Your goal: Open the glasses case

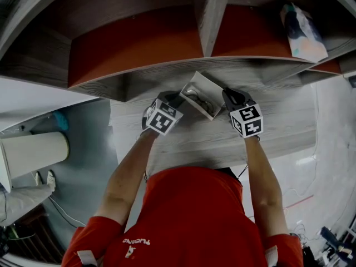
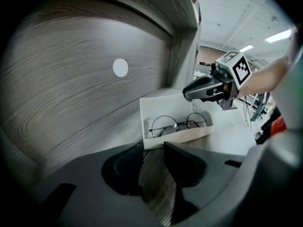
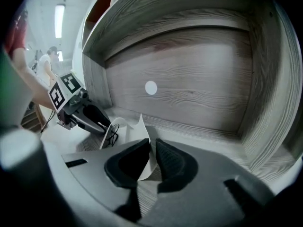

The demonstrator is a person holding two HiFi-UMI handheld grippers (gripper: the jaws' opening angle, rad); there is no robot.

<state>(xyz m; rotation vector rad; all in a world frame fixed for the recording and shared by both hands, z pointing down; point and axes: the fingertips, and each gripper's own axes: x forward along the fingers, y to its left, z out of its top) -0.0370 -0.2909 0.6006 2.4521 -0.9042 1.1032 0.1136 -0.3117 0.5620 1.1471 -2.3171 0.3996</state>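
Observation:
A white glasses case [image 1: 201, 90] stands open on the grey wood shelf [image 1: 278, 121], with round wire-framed glasses [image 2: 179, 124] lying inside it. My right gripper [image 3: 152, 144] is shut on the case's thin white flap [image 3: 142, 131] at the case's right end, the sheet pinched between its dark pads. My left gripper [image 2: 152, 148] is open at the case's left near corner [image 2: 144, 143], with only bare shelf wood between its fingers. In the head view the left gripper [image 1: 177, 98] and right gripper [image 1: 227, 96] flank the case.
The case sits inside a wood-grain cubby with a back wall bearing a round white sticker [image 2: 120, 67] and a side wall [image 3: 265, 103] on the right. Above are red-backed compartments [image 1: 133, 43], a divider [image 1: 211, 15] and a light bag [image 1: 303, 32]. A white bin [image 1: 33, 152] stands lower left.

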